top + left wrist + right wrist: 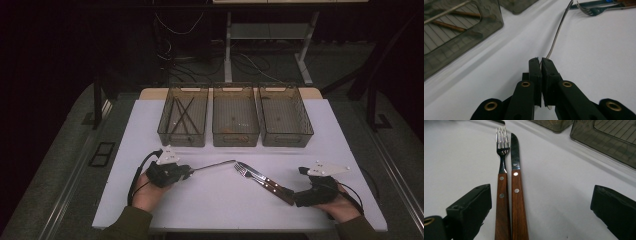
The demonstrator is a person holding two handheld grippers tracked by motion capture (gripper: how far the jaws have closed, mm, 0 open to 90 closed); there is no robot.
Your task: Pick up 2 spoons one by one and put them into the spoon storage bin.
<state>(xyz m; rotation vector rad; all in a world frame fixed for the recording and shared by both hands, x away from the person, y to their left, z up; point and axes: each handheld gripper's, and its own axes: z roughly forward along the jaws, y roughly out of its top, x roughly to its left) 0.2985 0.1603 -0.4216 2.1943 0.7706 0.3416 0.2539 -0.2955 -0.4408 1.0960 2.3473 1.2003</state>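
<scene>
My left gripper (190,171) (540,60) lies low over the white table (210,205), shut on the end of a slim metal utensil (215,165) (557,32) whose handle runs away to the right towards a fork. That fork (246,171) (502,157) and a knife (266,183) (515,152), both with wooden handles, lie side by side on the table. My right gripper (296,196) (541,188) is open, its jaws wide apart on either side of the two wooden handles without touching them.
Three smoky clear bins stand in a row at the back of the table: the left bin (181,135) (486,27) holds thin brown sticks (183,112), with the middle bin (235,134) and right bin (286,136) beside it. Desk legs and cables lie beyond.
</scene>
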